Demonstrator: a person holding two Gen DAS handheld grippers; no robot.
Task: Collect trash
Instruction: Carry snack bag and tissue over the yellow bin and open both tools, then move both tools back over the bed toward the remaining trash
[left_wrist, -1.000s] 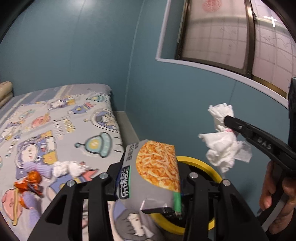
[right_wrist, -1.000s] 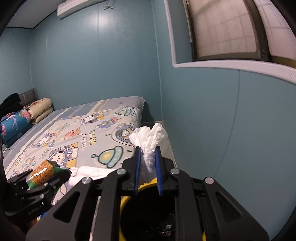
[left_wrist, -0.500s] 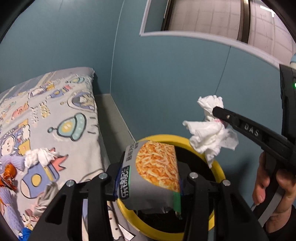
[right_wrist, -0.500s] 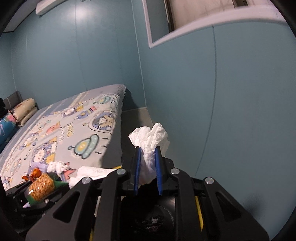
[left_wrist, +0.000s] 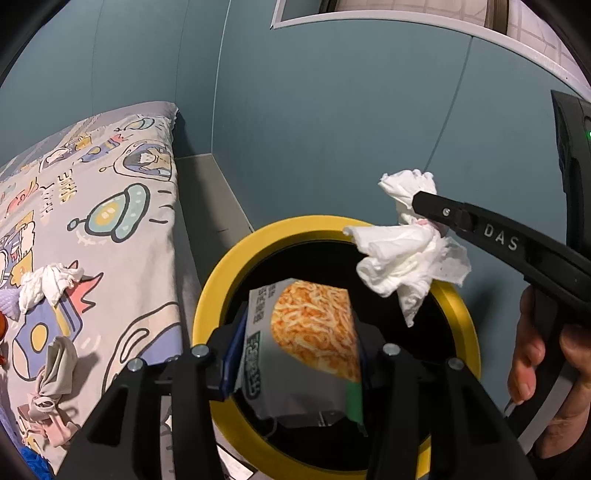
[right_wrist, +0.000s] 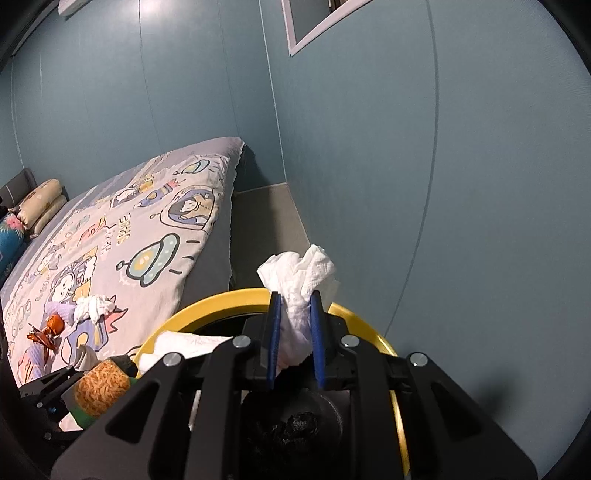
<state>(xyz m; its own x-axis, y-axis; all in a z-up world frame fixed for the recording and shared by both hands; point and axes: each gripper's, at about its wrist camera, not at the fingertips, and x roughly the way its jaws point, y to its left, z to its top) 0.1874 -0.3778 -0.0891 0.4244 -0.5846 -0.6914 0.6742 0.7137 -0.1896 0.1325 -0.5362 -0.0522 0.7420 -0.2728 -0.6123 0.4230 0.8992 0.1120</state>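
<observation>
My left gripper (left_wrist: 295, 347) is shut on a grey snack wrapper (left_wrist: 306, 332) with an orange noodle picture and holds it over the mouth of the yellow-rimmed bin (left_wrist: 218, 280). My right gripper (right_wrist: 295, 325) is shut on a crumpled white tissue (right_wrist: 299, 280) and holds it above the same bin (right_wrist: 207, 306), near its far rim. In the left wrist view the tissue (left_wrist: 402, 251) hangs from the right gripper's fingers (left_wrist: 480, 229) over the bin's right side. More trash lies on the bed: a white tissue wad (left_wrist: 48, 284) and an orange candy wrapper (right_wrist: 48, 328).
The bed with a cartoon-print sheet (left_wrist: 96, 206) runs along the left, close to the bin. A blue wall (left_wrist: 332, 129) stands right behind the bin, with a narrow strip of grey floor (left_wrist: 210, 199) between bed and wall. A beige cloth (left_wrist: 55, 365) lies at the bed's edge.
Both grippers have moved forward and down over the bin, still holding the wrapper and the tissue. The bin's rim now fills more of both views.
</observation>
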